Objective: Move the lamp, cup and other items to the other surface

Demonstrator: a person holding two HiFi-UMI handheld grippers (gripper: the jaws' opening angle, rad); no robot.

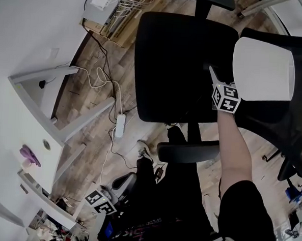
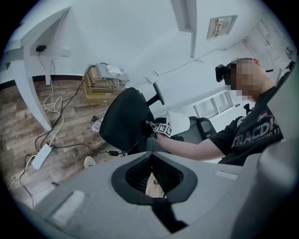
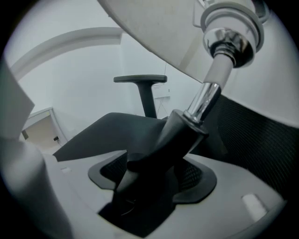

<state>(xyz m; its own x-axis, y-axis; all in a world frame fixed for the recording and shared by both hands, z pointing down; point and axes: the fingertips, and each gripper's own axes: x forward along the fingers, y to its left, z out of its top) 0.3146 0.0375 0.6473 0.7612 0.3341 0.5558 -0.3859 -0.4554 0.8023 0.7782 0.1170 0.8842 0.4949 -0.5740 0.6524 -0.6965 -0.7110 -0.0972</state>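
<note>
Your right gripper (image 1: 214,80) reaches forward over the chairs with its jaws spread wide. The lamp's (image 1: 263,71) black stem (image 3: 180,135) stands between them, and the ribbed pads do not press on it. Above the stem a polished chrome rod (image 3: 205,100) rises at a tilt into a white collar beneath the shade (image 3: 154,28), which is smooth, white and drum-shaped. The lamp's foot is hidden, so you cannot tell what it rests on. Your left gripper (image 2: 151,154) hangs low at your left side. Its grey jaws are brought together at the tips, with nothing between them and only floor visible through the slit behind. The black office chair (image 1: 175,63) has a broad, matte, rounded seat and lies just beside the lamp. A second chair (image 1: 273,120) with a dark mesh back sits under and behind the shade. In the right gripper view a T-shaped armrest (image 3: 140,81) stands beyond the stem. The floor (image 1: 91,88) is of wood-grain planks, and a white power strip (image 1: 120,126) and loose white cables trail across it. A white desk (image 1: 23,125) with slanted legs stands to your left, well apart from the lamp, and bears a small purple object (image 1: 30,156). The walls are plain white.
</note>
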